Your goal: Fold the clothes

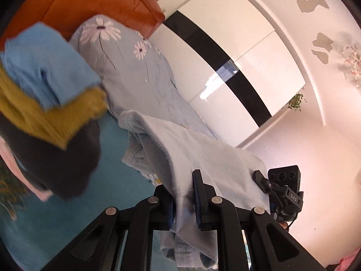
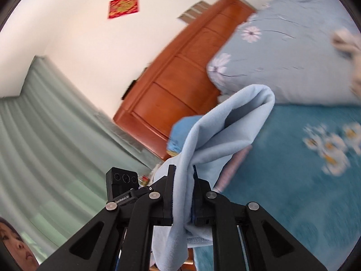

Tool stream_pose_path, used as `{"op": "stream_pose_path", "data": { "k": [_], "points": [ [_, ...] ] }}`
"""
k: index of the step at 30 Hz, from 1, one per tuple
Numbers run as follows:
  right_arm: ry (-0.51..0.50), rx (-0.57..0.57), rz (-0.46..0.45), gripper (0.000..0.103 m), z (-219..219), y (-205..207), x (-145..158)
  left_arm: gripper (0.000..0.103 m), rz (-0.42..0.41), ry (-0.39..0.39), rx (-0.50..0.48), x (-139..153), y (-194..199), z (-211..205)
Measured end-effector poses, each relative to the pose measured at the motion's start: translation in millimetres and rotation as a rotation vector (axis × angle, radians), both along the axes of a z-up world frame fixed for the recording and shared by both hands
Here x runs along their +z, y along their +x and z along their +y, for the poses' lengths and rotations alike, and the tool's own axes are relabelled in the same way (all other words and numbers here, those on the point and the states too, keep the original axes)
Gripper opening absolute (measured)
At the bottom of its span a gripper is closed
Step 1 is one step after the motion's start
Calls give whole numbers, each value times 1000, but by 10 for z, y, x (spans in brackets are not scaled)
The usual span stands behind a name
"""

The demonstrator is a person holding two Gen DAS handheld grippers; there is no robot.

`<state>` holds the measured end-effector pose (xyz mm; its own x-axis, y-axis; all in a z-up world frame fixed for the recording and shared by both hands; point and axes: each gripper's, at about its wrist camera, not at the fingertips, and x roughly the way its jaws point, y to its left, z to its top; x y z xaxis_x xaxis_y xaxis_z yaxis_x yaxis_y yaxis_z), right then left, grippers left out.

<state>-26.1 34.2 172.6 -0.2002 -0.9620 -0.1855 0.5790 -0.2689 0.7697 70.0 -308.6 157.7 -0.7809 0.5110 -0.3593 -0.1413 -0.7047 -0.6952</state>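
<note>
A pale blue garment (image 1: 191,153) is lifted above the teal bedspread (image 1: 79,225). My left gripper (image 1: 183,199) is shut on one edge of it, and the cloth drapes over the jaws and hangs below them. In the right wrist view my right gripper (image 2: 183,194) is shut on another part of the same pale blue garment (image 2: 225,131), which rises in a fold ahead of the fingers. The right gripper's black camera block (image 1: 285,185) shows at the garment's far edge in the left wrist view; the left one (image 2: 121,183) shows in the right wrist view.
A pile of clothes, bright blue (image 1: 49,67), mustard (image 1: 45,115) and black (image 1: 58,158), lies on the bed at left. A floral pillow (image 1: 126,67) leans by the orange-brown headboard (image 2: 180,83). A white wardrobe (image 1: 237,52) with a black band stands beyond. Green curtains (image 2: 45,146) hang left.
</note>
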Motion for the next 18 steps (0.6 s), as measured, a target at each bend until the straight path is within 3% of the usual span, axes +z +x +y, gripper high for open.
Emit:
{"op": "stream_pose_path", "data": {
  "k": [5, 10, 15, 18],
  "points": [
    [-24, 60, 51, 10, -1018, -351, 448, 15, 35, -119, 72, 571, -266, -884],
    [-24, 91, 59, 10, -1953, -654, 555, 15, 6, -173, 168, 760, -584, -1850],
    [-14, 67, 71, 10, -2584, -787, 337, 15, -16, -243, 258, 557, -784, -2524],
    [13, 36, 69, 10, -2819, -801, 40, 15, -25, -219, 287, 275, -924, -2741]
  ]
}}
